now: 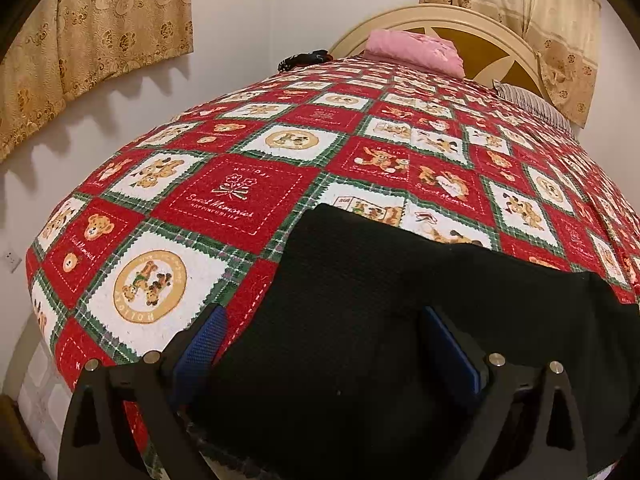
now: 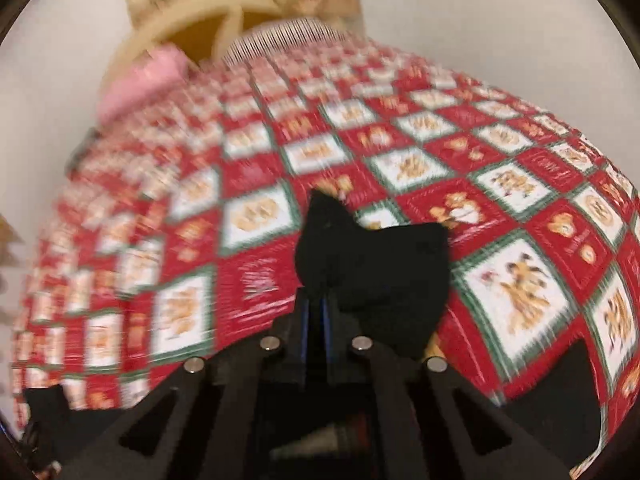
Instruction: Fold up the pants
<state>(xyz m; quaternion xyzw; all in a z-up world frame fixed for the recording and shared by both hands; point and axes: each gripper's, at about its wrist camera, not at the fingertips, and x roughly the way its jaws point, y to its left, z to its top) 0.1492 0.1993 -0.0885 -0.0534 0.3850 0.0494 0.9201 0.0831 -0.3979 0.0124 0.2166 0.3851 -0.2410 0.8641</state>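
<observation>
Black pants [image 1: 360,312] lie on a red, white and green bear-patterned bedspread [image 1: 224,200] near the bed's foot. My left gripper [image 1: 324,320] is open, its blue-padded fingers [image 1: 204,340] set wide apart over the pants' near left part. My right gripper [image 2: 316,304] is shut on a bunched edge of the black pants [image 2: 376,264] and holds it lifted above the bedspread [image 2: 520,288]. The right wrist view is blurred by motion.
A pink folded cloth [image 1: 412,50] and a small dark object [image 1: 304,60] lie near the cream headboard [image 1: 492,40]. A striped pillow [image 1: 532,104] sits at the right. Floral curtains [image 1: 100,32] hang on the wall. The bed's left edge [image 1: 36,264] drops off close by.
</observation>
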